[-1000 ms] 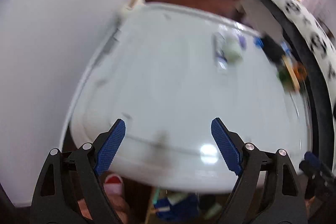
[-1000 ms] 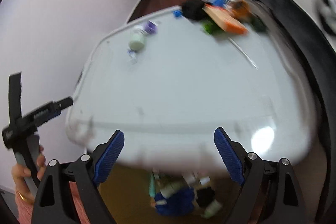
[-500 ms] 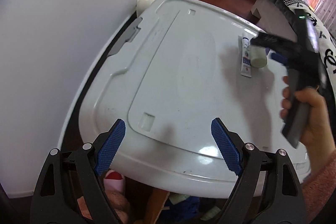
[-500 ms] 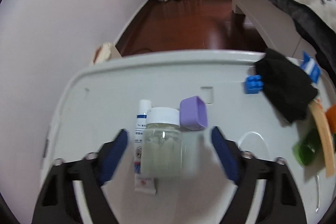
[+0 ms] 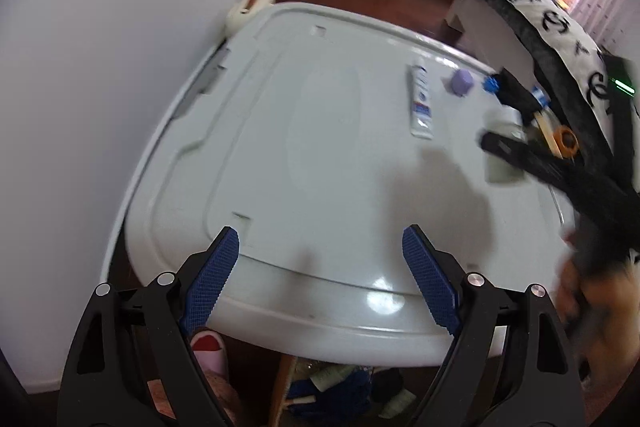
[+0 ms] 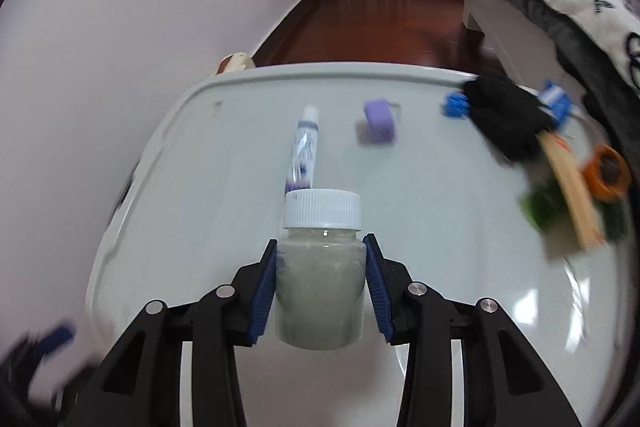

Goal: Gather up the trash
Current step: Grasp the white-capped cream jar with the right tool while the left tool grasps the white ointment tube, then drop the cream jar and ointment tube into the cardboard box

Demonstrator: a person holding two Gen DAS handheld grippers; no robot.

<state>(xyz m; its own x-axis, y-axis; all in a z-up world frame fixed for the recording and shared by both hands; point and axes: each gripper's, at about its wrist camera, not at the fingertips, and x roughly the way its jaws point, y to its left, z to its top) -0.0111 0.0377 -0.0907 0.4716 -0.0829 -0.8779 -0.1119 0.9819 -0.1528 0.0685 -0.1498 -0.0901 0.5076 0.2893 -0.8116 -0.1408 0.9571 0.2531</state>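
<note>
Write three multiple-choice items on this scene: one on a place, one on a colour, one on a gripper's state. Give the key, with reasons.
1. The tube lies:
A. on the white lid
B. on the floor
C. on the bed

2. The small cap beside the tube is:
A. red
B. purple
C. yellow

3. The right gripper is:
A. wide open and empty
B. out of view
C. closed on the jar

Key: A, the white lid lies under the tube; B, its colour is plain; C, both pads press the sides of the jar, the jaws having just been closing.
</note>
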